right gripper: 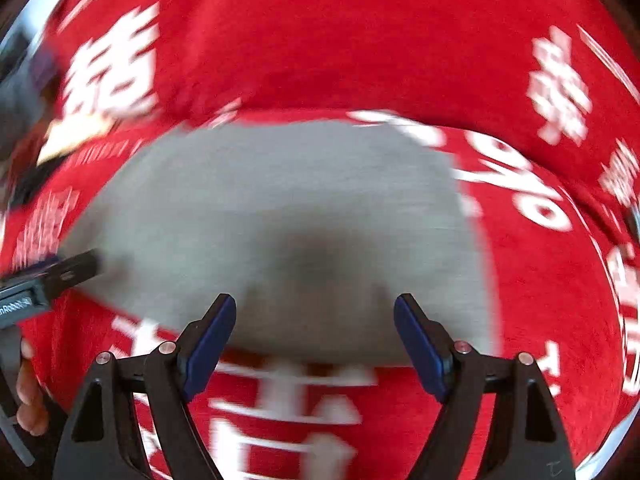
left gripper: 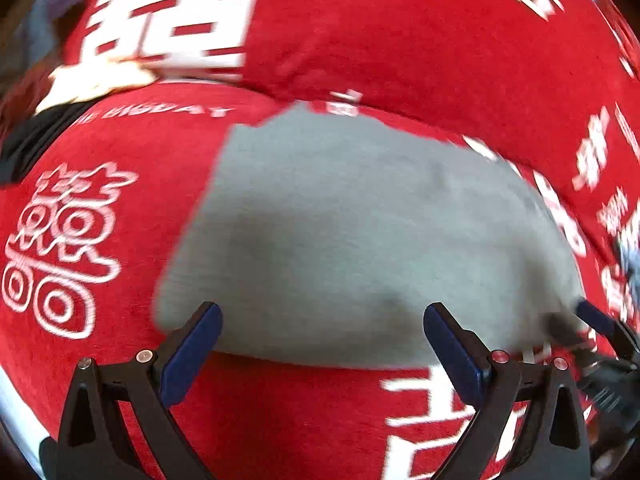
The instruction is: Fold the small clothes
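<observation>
While grey cloth [left gripper: 360, 236] lies on red blanket [left gripper: 400, 40] — both grippers' fingers [left gripper: 192, 352] [right gripper: 212, 344] spread wide, holding nothing.

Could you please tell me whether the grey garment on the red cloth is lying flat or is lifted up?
Lying flat: the grey fabric garment spreads smoothly on the red printed cloth, and both open claws hold nothing.

Matt grey knit garment [left gripper: 352, 240] lies on a plush red cloth [left gripper: 400, 40] with white print; gripper pads [right gripper: 210, 344] are matt blue.
</observation>
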`<state>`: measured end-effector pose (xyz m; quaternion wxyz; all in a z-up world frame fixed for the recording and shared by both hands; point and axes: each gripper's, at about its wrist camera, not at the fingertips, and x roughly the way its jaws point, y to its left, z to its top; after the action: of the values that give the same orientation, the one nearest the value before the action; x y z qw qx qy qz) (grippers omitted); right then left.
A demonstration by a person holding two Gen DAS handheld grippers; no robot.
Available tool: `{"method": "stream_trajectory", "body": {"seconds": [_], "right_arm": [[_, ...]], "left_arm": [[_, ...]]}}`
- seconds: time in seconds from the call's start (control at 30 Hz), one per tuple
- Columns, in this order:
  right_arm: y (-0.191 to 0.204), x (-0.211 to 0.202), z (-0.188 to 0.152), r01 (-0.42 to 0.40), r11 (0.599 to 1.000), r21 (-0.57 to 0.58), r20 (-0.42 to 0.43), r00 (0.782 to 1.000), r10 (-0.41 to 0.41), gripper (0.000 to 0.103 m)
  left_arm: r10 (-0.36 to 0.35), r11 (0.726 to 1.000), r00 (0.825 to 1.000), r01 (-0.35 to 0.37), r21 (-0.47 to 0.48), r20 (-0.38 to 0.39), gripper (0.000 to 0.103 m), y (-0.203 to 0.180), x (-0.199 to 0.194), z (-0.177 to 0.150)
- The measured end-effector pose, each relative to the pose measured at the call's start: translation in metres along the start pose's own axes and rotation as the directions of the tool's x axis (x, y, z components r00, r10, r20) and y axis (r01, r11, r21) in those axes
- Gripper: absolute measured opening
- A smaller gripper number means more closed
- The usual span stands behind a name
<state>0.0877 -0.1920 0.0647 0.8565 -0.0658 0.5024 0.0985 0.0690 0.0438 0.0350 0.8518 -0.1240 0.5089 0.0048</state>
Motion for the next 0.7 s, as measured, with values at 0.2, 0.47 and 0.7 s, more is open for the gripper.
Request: {"method": "stream_trajectory", "body": {"seconds": [0.2,0.47,0.7], "right_arm": [[-0.004,0.026,-0.008,-0.026,1.0,0.01,-0.025,0.999,0.027,0.085],[-0.077,0.001,-0.026,-0.013,0.988,0.152,-0.027,0.999,0.018,0.085],[-0.058,-0.017,0.02,0.011,0.991,0.135,0.024,1.0,-0.015,0.086]], "left_arm": [[0.042,0.999,0.999,-0.042,0.004,-0.009,0.102,0.017,0.014,-0.018],[-0.002,0.997,0.994,-0.007,-0.081,-0.106,0.102,0.052,0.009,-0.024],[-0.062,0.991,0.998,0.063,-0.117,0.012,0.102,0.036,-0.015,0.02]]}}
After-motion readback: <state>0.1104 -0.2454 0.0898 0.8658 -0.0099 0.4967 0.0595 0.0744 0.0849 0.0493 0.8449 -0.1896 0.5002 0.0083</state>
